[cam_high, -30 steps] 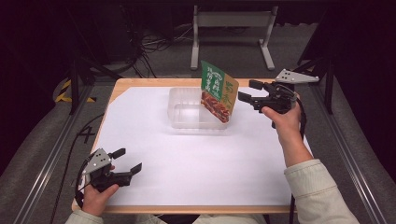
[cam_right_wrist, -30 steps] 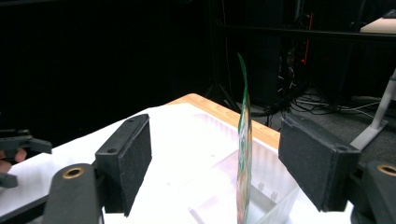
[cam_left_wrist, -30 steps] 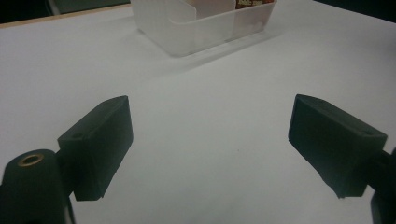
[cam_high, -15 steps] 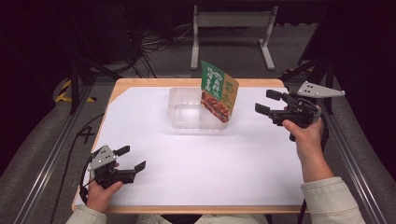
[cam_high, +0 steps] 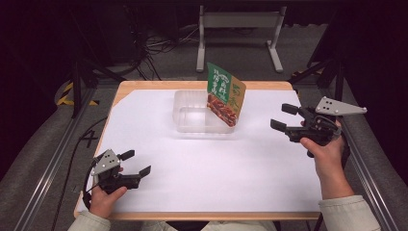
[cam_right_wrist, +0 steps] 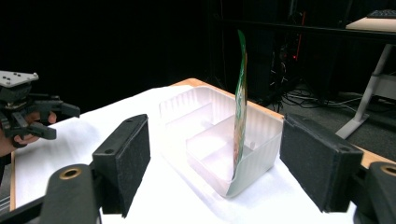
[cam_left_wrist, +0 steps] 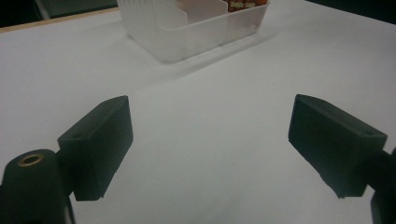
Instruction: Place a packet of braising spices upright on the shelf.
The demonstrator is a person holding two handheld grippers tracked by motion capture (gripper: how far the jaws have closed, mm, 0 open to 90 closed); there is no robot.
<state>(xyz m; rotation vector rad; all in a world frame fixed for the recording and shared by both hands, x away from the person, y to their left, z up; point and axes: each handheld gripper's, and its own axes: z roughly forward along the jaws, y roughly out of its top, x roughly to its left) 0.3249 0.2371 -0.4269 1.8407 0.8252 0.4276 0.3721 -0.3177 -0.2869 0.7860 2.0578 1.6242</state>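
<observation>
A clear plastic container with inner dividers sits at the far middle of the white sheet. A green snack packet stands tilted at its right end; whether its foot is inside the wall I cannot tell. My right gripper is open and empty, held above the table's right side, apart from the packet. In the right gripper view the packet shows edge-on over the container, between the spread pads. My left gripper rests open and empty at the near left corner, its jaws facing the container.
A white sheet covers the wooden table. Metal rails run along both sides. A grey stand and floor cables lie beyond the far edge. The other gripper shows far off in the right gripper view.
My right gripper has drawn back from the packet, moving right and toward the near side, jaws open. The packet stays standing at the container. The left gripper has barely shifted.
</observation>
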